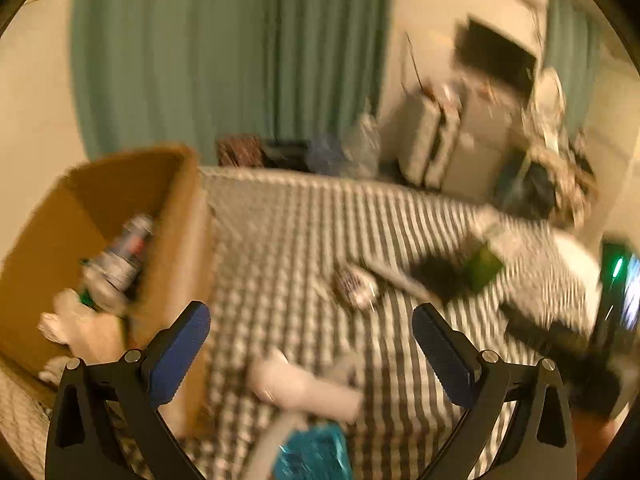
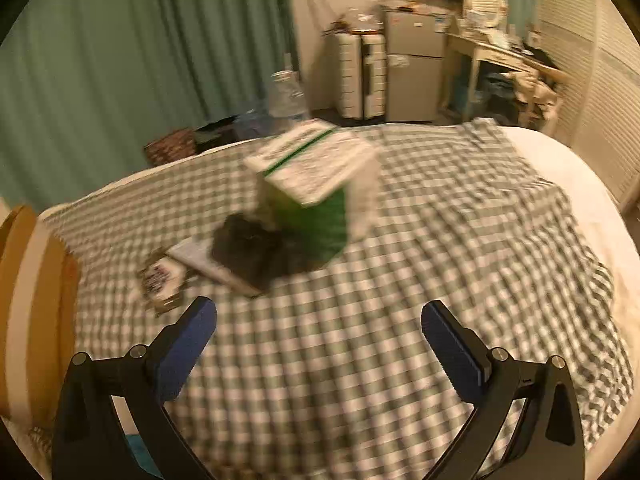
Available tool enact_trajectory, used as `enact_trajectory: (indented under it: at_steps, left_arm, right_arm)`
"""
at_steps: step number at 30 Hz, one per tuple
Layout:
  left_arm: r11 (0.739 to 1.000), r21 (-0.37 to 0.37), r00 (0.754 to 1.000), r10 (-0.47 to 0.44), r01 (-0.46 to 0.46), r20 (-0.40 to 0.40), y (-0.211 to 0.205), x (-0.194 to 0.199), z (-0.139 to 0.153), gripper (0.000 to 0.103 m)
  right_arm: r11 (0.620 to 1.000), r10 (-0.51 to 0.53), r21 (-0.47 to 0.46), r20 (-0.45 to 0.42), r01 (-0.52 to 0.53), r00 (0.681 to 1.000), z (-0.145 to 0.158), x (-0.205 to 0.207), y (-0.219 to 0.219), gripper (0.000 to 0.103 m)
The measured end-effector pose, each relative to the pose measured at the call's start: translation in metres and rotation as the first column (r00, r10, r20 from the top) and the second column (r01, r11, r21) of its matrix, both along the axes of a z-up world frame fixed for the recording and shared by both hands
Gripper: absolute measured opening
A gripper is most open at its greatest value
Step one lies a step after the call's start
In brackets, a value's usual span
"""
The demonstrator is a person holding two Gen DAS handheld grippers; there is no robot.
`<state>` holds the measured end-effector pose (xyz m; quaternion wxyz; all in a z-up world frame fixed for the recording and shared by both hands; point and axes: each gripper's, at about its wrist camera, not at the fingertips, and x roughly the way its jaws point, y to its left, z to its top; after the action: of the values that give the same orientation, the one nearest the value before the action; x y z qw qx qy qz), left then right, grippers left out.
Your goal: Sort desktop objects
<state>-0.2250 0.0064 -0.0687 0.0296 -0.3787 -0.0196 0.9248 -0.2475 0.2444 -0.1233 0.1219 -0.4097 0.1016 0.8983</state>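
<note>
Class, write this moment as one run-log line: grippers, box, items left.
left gripper open, empty | right gripper open, empty | cardboard box holds can | green box, dark item on checked cloth

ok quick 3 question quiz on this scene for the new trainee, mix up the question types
1. True or false: the left gripper holds an object.
2. The green box stands: A) inside the cardboard box, B) on the checked cloth, C) on the fridge.
3. Fill in: a can lies in the ____ box.

Key: 1 false, both it and the right gripper are open and empty. 2 B. 3 cardboard.
</note>
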Motion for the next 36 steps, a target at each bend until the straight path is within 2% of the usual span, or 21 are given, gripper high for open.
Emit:
enact_trajectory:
  at_steps: [2, 7, 12, 16, 21, 24, 27, 31, 36]
  left_arm:
    - [1.000, -0.015, 1.000, -0.006, 0.006, 0.023, 0.009, -0.004, -0.015, 0.103]
    - [0.993, -0.115, 0.995, 0.034, -0.023, 0.094, 0.019, -0.015, -0.046, 0.103]
    - [0.996, -0.084, 0.981, 0.042, -0.026, 0.188, 0.014, -0.028, -0.073, 0.103]
    - [0.988, -0.154, 0.978, 0.036, -0.005, 0.205, 0.019, -0.030, -0.091, 0.103]
    - [0.979, -0.206, 0.968, 0.059, -0.008, 0.244, 0.021, -0.038, -0.113, 0.103]
    - [0.970, -0.243, 0.962, 0.061, 0.006, 0.267, 0.025, -0.043, -0.123, 0.103]
    - [0.960, -0.279, 0.959, 0.063, 0.018, 0.276, 0.030, -0.042, -0.131, 0.103]
    - [0.966, -0.258, 0.961, 0.055, 0.017, 0.270, 0.028, -0.042, -0.133, 0.103]
    - [0.972, -0.233, 0.970, 0.036, 0.021, 0.239, 0.026, -0.040, -0.130, 0.103]
  right_arm:
    - [1.000, -0.020, -0.008, -0.013, 0.020, 1.000, -0.001, 0.005, 0.012, 0.103]
    - [0.998, -0.018, -0.057, -0.064, 0.014, 0.998, 0.002, -0.003, 0.032, 0.103]
    - [0.997, 0.071, -0.025, -0.104, -0.074, 0.992, 0.015, -0.029, 0.037, 0.103]
    - [0.982, 0.185, -0.013, -0.136, -0.189, 0.973, 0.020, -0.054, 0.039, 0.103]
    - [0.963, 0.256, 0.112, -0.105, -0.244, 0.961, 0.014, -0.082, 0.036, 0.103]
    - [0.950, 0.302, 0.113, -0.099, -0.291, 0.948, 0.009, -0.090, 0.031, 0.103]
    - [0.933, 0.341, 0.134, -0.035, -0.334, 0.939, -0.004, -0.103, 0.023, 0.103]
    - [0.921, 0.324, 0.232, -0.001, -0.314, 0.946, -0.018, -0.110, 0.012, 0.103]
    - [0.932, 0.294, 0.223, -0.006, -0.285, 0.956, -0.024, -0.105, 0.015, 0.094]
